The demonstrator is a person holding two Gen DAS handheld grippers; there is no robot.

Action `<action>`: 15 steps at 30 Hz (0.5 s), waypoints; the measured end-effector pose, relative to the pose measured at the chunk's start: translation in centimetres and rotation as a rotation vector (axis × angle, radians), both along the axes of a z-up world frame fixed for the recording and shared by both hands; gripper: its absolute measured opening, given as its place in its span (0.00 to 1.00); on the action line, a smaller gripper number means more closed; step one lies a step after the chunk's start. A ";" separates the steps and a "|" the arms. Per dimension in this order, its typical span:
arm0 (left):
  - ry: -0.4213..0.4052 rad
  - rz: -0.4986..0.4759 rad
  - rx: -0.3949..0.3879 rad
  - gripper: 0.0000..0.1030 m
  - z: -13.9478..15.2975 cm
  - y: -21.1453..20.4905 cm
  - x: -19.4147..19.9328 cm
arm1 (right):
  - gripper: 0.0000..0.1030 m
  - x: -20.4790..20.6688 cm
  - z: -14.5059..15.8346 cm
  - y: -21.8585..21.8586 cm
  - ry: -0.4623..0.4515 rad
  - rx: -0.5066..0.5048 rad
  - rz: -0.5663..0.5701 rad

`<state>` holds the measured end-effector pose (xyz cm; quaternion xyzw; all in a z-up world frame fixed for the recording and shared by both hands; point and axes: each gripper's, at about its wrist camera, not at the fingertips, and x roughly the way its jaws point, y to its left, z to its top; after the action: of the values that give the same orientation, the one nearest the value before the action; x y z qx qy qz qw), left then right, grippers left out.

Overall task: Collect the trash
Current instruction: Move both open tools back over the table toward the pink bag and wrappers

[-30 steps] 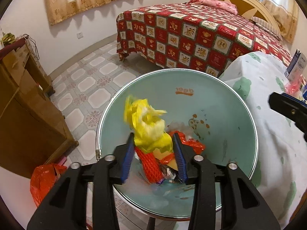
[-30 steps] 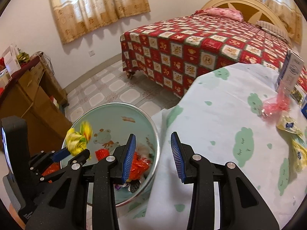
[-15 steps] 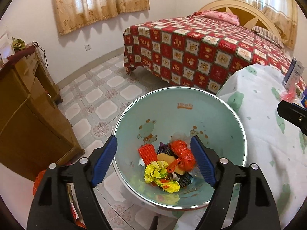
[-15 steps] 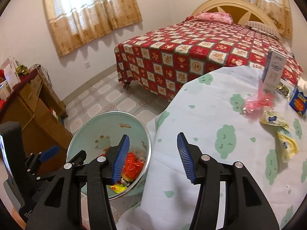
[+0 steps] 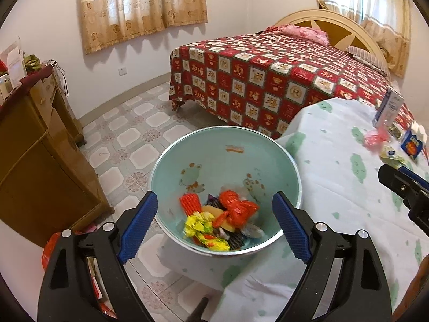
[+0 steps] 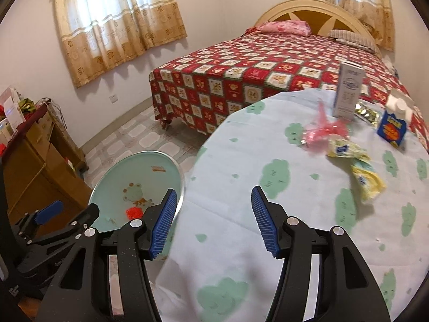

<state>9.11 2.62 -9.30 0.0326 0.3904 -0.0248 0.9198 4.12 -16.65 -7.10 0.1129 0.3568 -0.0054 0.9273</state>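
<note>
Both jaws have just been widening: the left gripper (image 5: 214,225) gapes empty above the one pale green round bin (image 5: 193,158), where one crumpled yellow wrapper (image 5: 199,224) lies among red scraps. The right gripper (image 6: 213,221), released and empty, hangs over the one cloud-print tablecloth (image 6: 268,241), which bears two upright cartons, one pink wrapper (image 6: 321,130) and two yellow packets.

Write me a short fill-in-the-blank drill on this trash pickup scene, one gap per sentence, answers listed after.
1. The yellow wrapper lies inside the light green ____.
2. The left gripper holds ____ between its pads.
3. The pink wrapper lies on the ____, near the white carton.
4. The pads of the right gripper are coloured ____.

Missing words: bin; nothing; table; blue
</note>
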 end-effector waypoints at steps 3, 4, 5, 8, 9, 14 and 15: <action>-0.007 -0.017 0.005 0.86 0.3 -0.9 -0.9 | 0.57 -1.2 0.0 -0.9 -0.005 -0.003 -0.019; -0.009 -0.021 0.007 0.86 0.5 -1.2 -1.1 | 0.57 -1.4 -0.1 -1.2 -0.005 -0.005 -0.023; -0.013 -0.026 0.006 0.87 0.7 -1.7 -1.5 | 0.58 -1.9 -0.2 -1.6 -0.004 -0.008 -0.030; -0.016 -0.042 -0.011 0.88 1.1 -2.6 -2.5 | 0.59 -2.6 -0.5 -2.7 0.006 -0.008 -0.050; -0.015 -0.045 -0.014 0.88 1.2 -2.8 -2.7 | 0.59 -2.9 -0.6 -3.1 0.011 -0.010 -0.058; -0.019 -0.090 -0.020 0.89 1.7 -5.0 -3.6 | 0.59 -4.1 -1.0 -5.1 0.028 -0.015 -0.098; -0.021 -0.099 -0.016 0.89 1.8 -5.5 -3.9 | 0.59 -4.3 -1.1 -5.5 0.028 -0.017 -0.103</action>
<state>5.23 -2.85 -7.54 0.0446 0.3782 -0.0730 0.9218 -0.22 -22.12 -8.17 0.1233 0.3633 -0.0575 0.9217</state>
